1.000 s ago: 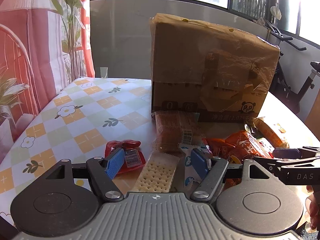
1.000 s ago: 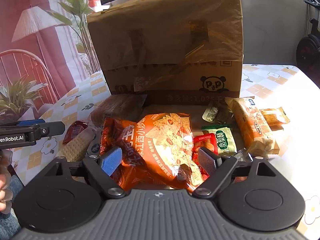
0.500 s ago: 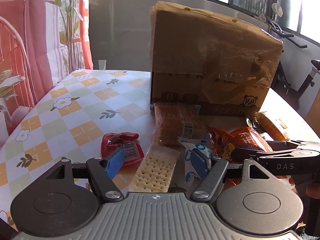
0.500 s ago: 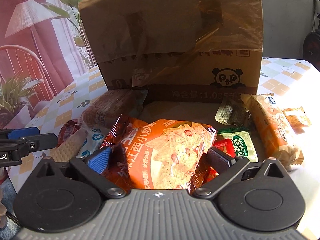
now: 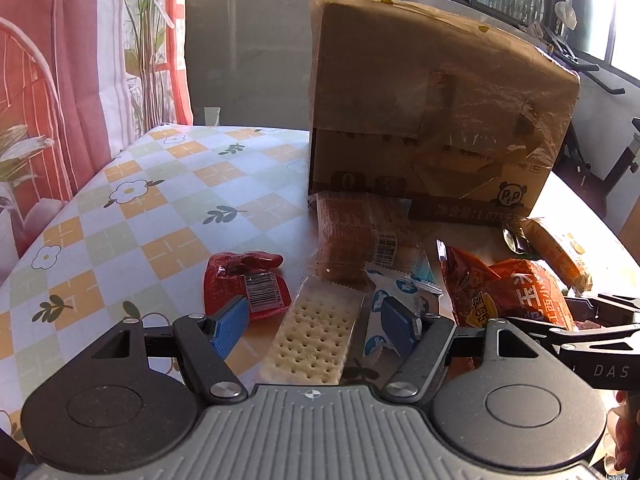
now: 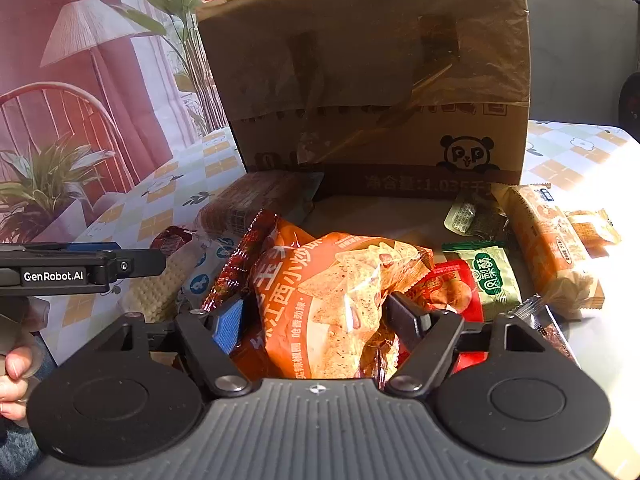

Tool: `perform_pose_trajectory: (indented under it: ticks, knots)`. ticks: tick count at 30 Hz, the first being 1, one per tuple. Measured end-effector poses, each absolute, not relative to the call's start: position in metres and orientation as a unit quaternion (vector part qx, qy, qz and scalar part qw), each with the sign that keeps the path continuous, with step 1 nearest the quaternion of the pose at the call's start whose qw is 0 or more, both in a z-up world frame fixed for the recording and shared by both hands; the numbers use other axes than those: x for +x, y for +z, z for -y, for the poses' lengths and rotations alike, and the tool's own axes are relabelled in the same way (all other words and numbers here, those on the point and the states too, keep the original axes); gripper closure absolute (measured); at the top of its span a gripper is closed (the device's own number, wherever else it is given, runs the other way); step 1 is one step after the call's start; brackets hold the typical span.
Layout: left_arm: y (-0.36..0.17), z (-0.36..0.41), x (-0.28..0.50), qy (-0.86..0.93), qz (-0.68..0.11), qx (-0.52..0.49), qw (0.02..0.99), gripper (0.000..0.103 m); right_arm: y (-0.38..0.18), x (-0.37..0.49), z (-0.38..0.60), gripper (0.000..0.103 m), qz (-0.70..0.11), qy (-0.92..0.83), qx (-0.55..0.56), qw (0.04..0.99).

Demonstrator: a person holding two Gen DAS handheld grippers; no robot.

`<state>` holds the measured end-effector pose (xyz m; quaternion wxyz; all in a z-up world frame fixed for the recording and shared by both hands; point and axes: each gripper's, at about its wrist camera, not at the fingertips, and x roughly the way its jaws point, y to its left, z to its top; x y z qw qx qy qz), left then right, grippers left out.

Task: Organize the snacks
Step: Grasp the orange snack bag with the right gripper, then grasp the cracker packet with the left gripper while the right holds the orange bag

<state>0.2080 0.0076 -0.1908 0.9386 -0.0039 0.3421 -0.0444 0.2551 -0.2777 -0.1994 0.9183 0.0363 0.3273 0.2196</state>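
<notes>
Hidden or cut off: your right gripper point(image 6: 314, 318) covers the near end of the orange chip bag point(image 6: 340, 280); contact of its pads point(image 6: 227, 326) with the foil is hard to make out, but the jaws stand narrow around the bag and the foil bulges between them. In the left wrist view your right gripper point(image 5: 592, 316) shows only side-on at the edge of the picture. The print on the cardboard box point(image 6: 372, 76) is partly under tape glare.

Surface and room: the table point(image 5: 160, 200) carries a checked cloth with flowers. The box stands upright at the far side; all snacks lie in front of it. The brown bread pack point(image 5: 360, 236) touches the box's foot. The cracker pack point(image 5: 316, 336) lies nearer you, between the jaws of your left gripper point(image 5: 316, 322), which stand wide and hold nothing. The red packet point(image 5: 248, 284) lies left of the cracker. A red curtain point(image 5: 48, 80) hangs left of the box.

Change: one second ago your right jaws stood wide over the bag; now they have closed in, and the bag is crumpled.
</notes>
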Motion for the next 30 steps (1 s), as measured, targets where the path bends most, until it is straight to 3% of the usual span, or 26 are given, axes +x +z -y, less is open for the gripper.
perform_pose_trajectory:
  ticks: [30]
  knots:
    - [-0.185, -0.030, 0.216, -0.031, -0.349, -0.010, 0.937, 0.028, -0.191, 0.247, 0.296, 0.027, -0.288, 0.207, 0.063, 0.933]
